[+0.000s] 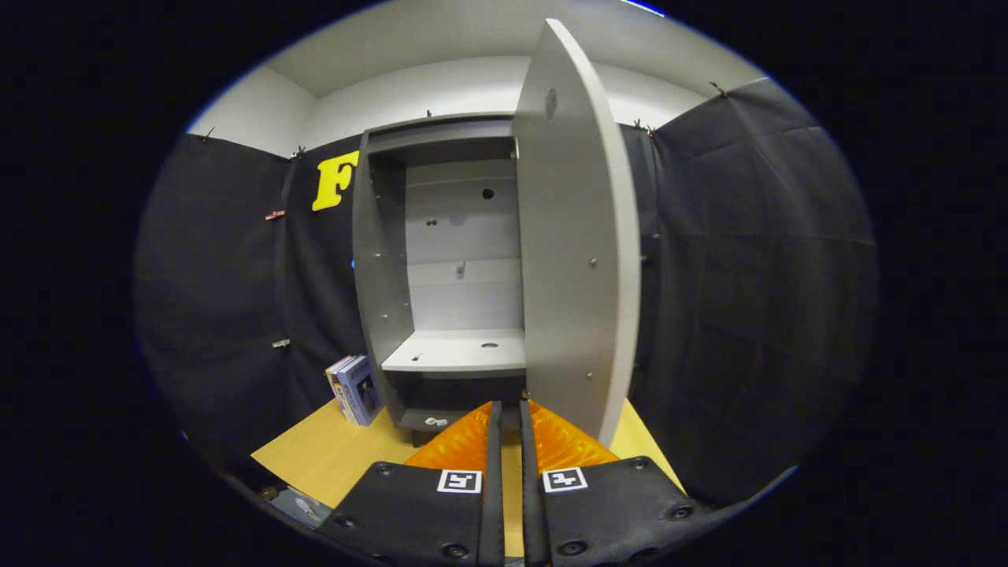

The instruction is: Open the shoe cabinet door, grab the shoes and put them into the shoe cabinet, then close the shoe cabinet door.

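The grey shoe cabinet [379, 260] stands on the wooden table just beyond my fingers. Its door [579, 236] is swung wide open toward me on the right side, with its lower edge close to my right finger. Inside, the pale shelf [457, 350] is bare, and the compartment below it is dark. My gripper [505, 409] is shut, its fingers nearly touching with nothing between them. It points at the cabinet's lower opening, level with the door's bottom corner.
A few upright books [356, 390] lean against the cabinet's left side. A small white object [435, 421] lies at the cabinet's base. The yellow tabletop [331, 453] stretches out to the left of my fingers. Black cloth walls close in on both sides.
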Available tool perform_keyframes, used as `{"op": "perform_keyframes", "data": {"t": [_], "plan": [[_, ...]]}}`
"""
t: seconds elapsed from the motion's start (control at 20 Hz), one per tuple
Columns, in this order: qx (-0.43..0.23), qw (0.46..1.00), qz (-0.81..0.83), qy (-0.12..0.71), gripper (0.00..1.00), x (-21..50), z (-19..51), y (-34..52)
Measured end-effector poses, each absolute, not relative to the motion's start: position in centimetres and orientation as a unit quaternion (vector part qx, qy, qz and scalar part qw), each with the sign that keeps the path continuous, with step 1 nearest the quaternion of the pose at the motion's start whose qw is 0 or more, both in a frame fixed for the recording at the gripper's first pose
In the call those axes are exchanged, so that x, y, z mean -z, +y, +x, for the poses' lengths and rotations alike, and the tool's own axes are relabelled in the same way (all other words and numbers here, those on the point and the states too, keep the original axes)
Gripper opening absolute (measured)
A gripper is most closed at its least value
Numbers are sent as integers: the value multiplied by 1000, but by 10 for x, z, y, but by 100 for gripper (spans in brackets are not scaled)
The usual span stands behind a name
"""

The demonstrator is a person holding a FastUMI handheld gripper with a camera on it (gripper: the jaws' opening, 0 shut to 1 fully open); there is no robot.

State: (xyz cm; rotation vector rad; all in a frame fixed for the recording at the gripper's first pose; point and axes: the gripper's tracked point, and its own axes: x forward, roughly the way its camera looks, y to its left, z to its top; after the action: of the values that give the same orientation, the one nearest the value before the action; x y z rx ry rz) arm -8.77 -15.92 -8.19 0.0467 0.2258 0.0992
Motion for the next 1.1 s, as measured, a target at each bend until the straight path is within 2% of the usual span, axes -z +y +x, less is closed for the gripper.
{"op": "perform_keyframes", "data": {"t": [0.2, 0.4, 0.45, 0.6, 0.75, 1.1], "plan": [[-86, 985, 56, 139, 14, 123, -75, -114], [-85, 973, 69, 202, 14, 192, -55, -77], [-78, 971, 68, 215, 21, 206, -52, -69], [-68, 966, 79, 238, 23, 244, -44, -52], [-41, 952, 86, 292, 32, 297, -43, -43], [-15, 928, 59, 369, 32, 398, -53, -21]]}}
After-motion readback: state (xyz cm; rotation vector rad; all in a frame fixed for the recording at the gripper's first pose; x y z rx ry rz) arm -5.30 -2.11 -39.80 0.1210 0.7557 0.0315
